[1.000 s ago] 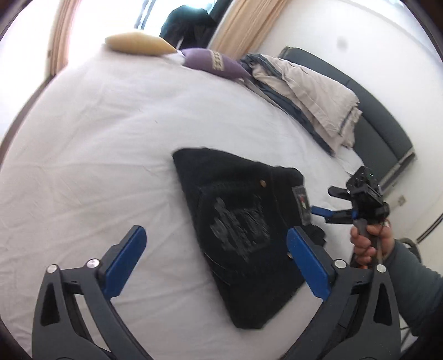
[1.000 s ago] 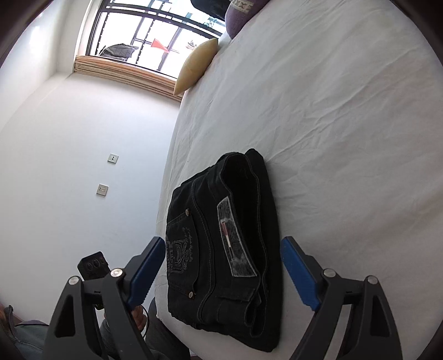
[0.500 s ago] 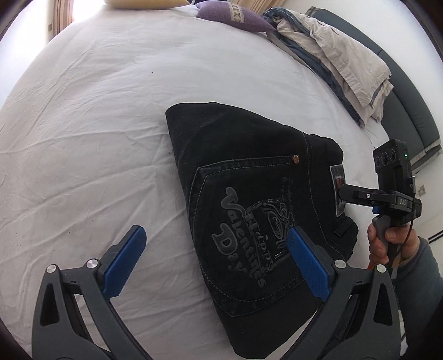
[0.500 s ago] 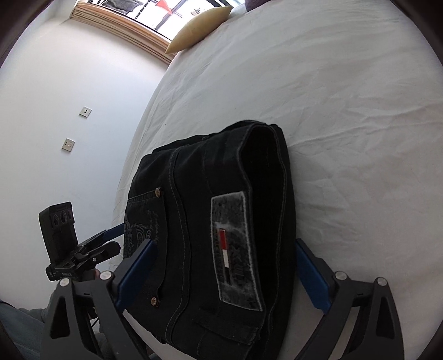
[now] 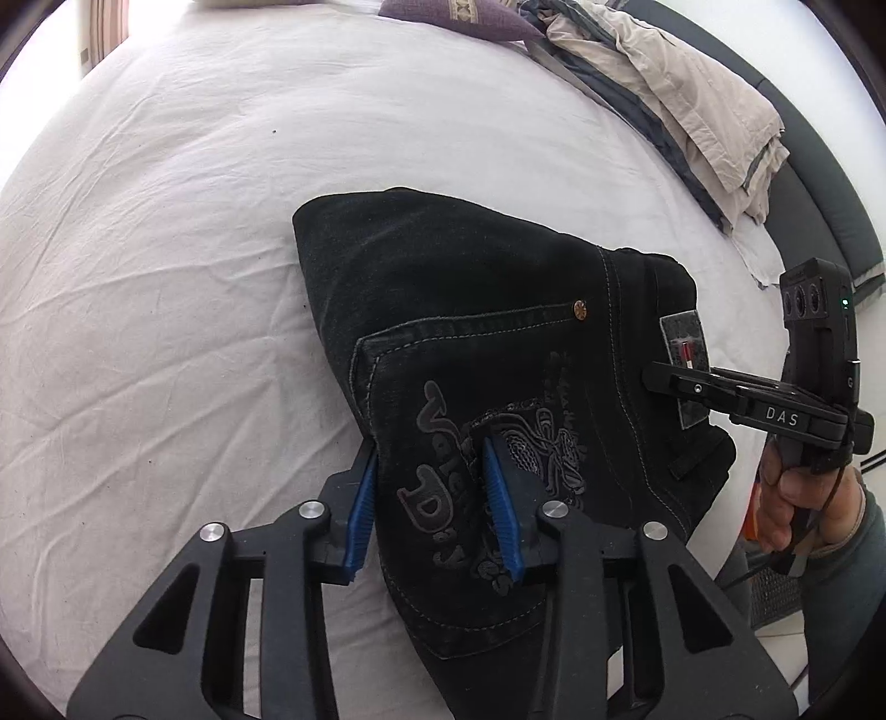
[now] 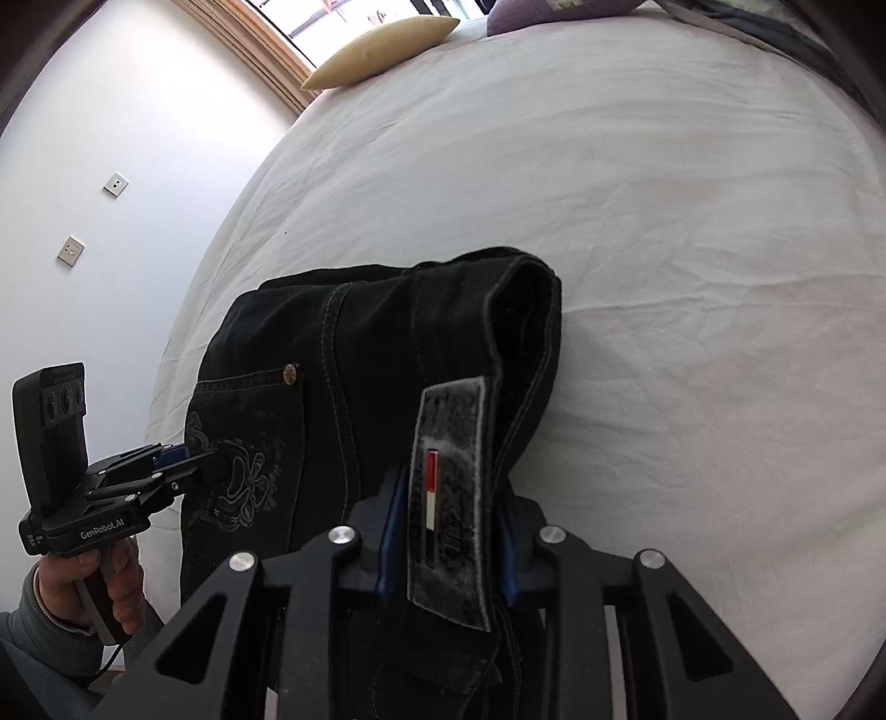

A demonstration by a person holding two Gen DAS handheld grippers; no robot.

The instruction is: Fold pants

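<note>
The left gripper (image 5: 432,493) has just squeezed shut on the pocket edge of the black pants (image 5: 498,343), and the right gripper (image 6: 448,531) on the waistband – both pinch cloth. The pants lie folded small on the white bed (image 5: 166,277), so little seems left. The layers underneath are hidden – the clothes pile (image 5: 692,105) beyond is cut off.

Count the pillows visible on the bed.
2: a yellow pillow at the bed's far edge by the window, and a purple pillow beside it, next to the heaped bedding. Others may lie hidden.
</note>
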